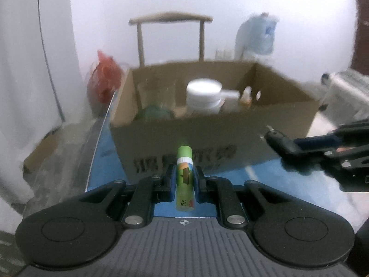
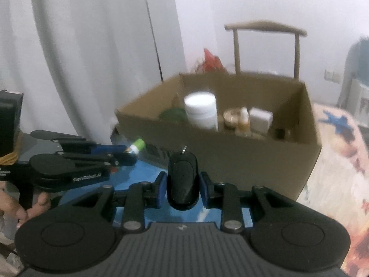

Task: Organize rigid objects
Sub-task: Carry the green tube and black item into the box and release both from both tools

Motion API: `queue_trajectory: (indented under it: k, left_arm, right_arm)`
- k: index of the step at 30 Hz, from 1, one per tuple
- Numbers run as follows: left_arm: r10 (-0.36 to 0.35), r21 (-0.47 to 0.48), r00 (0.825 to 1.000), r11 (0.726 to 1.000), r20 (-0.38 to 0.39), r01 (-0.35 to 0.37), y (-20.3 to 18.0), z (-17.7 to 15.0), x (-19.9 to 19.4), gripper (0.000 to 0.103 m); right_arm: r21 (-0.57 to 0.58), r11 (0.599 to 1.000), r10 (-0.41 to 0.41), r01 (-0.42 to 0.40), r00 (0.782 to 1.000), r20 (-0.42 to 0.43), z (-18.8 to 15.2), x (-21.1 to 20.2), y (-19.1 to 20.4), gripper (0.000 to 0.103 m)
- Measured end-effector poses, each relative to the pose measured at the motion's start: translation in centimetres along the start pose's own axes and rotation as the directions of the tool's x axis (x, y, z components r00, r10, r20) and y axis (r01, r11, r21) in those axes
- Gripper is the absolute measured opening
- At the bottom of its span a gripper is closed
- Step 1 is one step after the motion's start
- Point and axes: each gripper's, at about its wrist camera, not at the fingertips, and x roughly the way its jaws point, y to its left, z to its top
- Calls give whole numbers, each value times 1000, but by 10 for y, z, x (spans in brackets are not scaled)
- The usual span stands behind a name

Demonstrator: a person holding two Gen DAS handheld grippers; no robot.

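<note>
Tube (image 1: 184,177) sits clamped in the left claw (image 1: 184,180), key fob (image 2: 183,180) in the right claw (image 2: 183,184); clear the box (image 2: 230,161) rim before letting go.

- A wooden chair back with two slim uprights and a curved top rail (image 1: 170,18) stands at twelve o'clock, against the pale wall.
- A red plastic bag (image 1: 103,80) sits at ten o'clock, low beside the chair.
- A large clear blue water bottle (image 1: 258,34) stands at one o'clock; blur hides its label.
- A white pleated curtain (image 2: 87,57) hangs at eleven o'clock in the right wrist view, with a thin dark cable (image 2: 153,34) running down in front of it.
- A glossy blue counter surface (image 1: 103,152) shows at nine o'clock in the left wrist view.
- A patterned cloth with blue and orange shapes (image 2: 339,161) lies at three o'clock.
- A beige wall socket (image 2: 332,76) sits at two o'clock.
</note>
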Motion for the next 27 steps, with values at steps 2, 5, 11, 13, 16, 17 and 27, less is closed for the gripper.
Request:
queue_trajectory:
  k: [2, 5, 11, 13, 16, 17, 27]
  left_arm:
    - [-20, 1, 999, 1000, 42, 20, -1, 9, -14, 14]
    - [-56, 0, 993, 998, 105, 56, -2, 27, -29, 14]
    - [-116, 32, 976, 993, 185, 112, -12, 68, -24, 14]
    - [-143, 39, 974, 990, 177, 138, -18, 81, -10, 14]
    - [-189, 29, 974, 982, 121, 187, -25, 96, 20, 14]
    - [-199, 19, 975, 980, 95, 198, -26, 101, 33, 14]
    - [-206, -4, 978, 979, -38, 206, -37, 124, 105, 14]
  right_arm:
    - [-14, 1000, 5, -5, 999, 34, 8, -14, 4, 32]
    - [-30, 1000, 4, -1, 996, 93, 21, -33, 4, 32]
    - [-29, 998, -56, 62, 983, 178, 53, -47, -17, 32]
    - [-6, 997, -73, 75, 984, 164, 64, -38, -34, 32]
    - [48, 996, -82, 77, 992, 94, 79, -13, -64, 32]
    - [60, 995, -82, 78, 994, 69, 82, -4, -72, 32]
    - [29, 989, -140, 143, 986, -88, 97, 69, -104, 32]
